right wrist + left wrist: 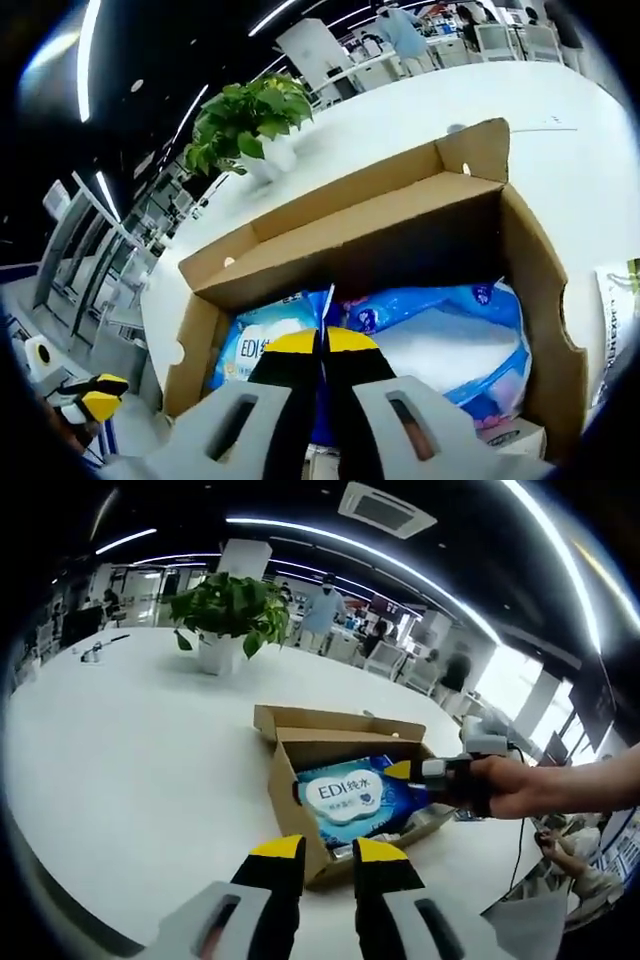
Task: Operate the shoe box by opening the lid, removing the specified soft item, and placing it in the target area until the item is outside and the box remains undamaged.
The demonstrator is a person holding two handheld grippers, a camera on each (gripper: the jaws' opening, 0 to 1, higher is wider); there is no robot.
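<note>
Two views, one open shoe box. Left gripper view: left gripper (pixel 327 848) sat low, yellow-tipped jaws apart with a clear gap, grasping nothing, tips just short of the near edge of the cardboard shoe box (pixel 290 780). Ahead of it the box lay on a white table (pixel 130 770), lid (pixel 335 720) folded back on the far side. A blue soft pack (pixel 350 798) lay inside. Far beyond and to the left stood a potted plant (pixel 228 615). To the right, a hand (pixel 520 785) held the right gripper (pixel 402 770), its tip over the pack.

Right gripper view: the left gripper (pixel 95 398) showed at lower left. The plant (pixel 250 120) stood beyond the box (pixel 530 290). The right gripper (pixel 321 342) was pressed together, pinching the blue wrapper of the pack (pixel 440 340) inside the box.
</note>
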